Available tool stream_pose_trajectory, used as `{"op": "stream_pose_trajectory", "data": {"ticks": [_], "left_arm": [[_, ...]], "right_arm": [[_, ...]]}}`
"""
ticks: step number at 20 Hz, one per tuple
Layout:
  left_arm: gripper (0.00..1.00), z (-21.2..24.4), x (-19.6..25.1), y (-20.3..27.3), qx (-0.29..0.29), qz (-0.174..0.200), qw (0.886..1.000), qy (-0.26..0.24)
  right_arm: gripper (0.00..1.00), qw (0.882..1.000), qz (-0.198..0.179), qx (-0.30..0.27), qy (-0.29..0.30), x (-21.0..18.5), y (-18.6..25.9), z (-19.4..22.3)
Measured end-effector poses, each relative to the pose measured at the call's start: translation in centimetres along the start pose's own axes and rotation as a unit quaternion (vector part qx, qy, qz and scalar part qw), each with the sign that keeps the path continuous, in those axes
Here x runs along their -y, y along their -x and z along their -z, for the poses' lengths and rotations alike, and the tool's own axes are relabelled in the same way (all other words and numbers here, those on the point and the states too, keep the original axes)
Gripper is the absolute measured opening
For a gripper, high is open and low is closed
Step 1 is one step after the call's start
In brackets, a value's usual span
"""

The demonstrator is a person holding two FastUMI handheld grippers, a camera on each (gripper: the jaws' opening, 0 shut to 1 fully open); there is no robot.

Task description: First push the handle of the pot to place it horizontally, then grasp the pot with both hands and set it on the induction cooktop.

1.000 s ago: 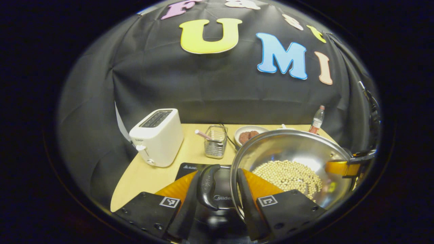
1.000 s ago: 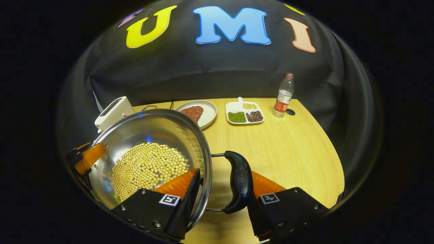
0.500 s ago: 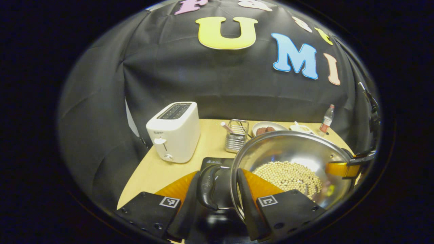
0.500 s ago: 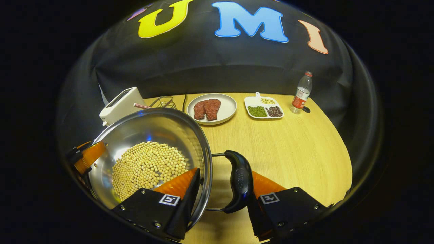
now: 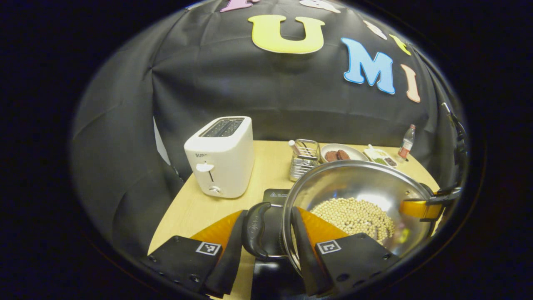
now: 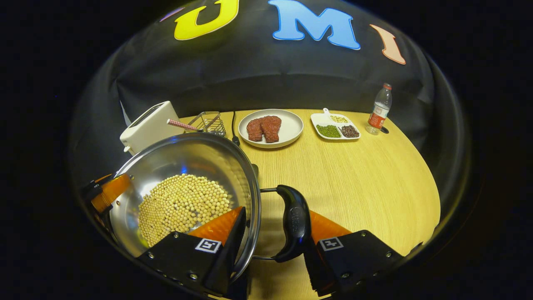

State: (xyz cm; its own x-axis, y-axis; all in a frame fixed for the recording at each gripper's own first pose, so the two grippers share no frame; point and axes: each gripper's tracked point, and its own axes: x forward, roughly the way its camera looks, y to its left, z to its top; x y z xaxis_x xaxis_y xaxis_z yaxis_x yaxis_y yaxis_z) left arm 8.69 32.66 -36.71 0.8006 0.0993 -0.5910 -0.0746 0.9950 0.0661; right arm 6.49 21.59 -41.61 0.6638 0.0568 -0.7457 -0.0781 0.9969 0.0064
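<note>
My left gripper (image 5: pixel 266 233) and right gripper (image 6: pixel 270 233) each clamp a black side handle (image 5: pixel 255 229) of the bean-filled shiny steel pot (image 5: pixel 354 187), held above the black induction cooktop (image 5: pixel 275 196) on the wooden bench (image 6: pixel 354 175).

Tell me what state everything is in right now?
pot: gripped at both sides, holds beans
left gripper: shut on pot's left handle
right gripper: shut on right handle
toaster: slots empty
bottle: upright, capped
plate: holds two meat pieces

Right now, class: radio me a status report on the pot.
Left tongs and right tongs each clamp a handle and rim. Pot of beans held over cooktop. Nothing blocking.
</note>
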Motion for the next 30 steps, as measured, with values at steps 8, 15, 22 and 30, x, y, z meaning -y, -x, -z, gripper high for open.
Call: {"op": "stream_pose_trajectory", "data": {"ticks": [8,15,22,30], "left_arm": [[0.69,1.0,-1.4,-2.2,-0.003,0.004,1.000,-0.003],[0.68,1.5,-1.6,-2.2,-0.005,0.004,1.000,-0.003],[0.69,1.6,-2.0,-2.4,-0.002,-0.005,1.000,-0.001],[0.78,0.3,-1.8,-1.0,0.030,-0.018,0.999,0.000]], "right_arm": [[0.71,1.000,0.002,0.000,-0.003,-1.6,-1.6,0.5],[0.71,1.000,-0.002,-0.019,-0.011,-1.6,-2.6,1.4],[0.71,1.000,-0.010,-0.014,-0.004,-1.8,-3.2,0.7],[0.66,1.000,-0.025,-0.002,0.008,-2.1,-2.9,0.0]]}}
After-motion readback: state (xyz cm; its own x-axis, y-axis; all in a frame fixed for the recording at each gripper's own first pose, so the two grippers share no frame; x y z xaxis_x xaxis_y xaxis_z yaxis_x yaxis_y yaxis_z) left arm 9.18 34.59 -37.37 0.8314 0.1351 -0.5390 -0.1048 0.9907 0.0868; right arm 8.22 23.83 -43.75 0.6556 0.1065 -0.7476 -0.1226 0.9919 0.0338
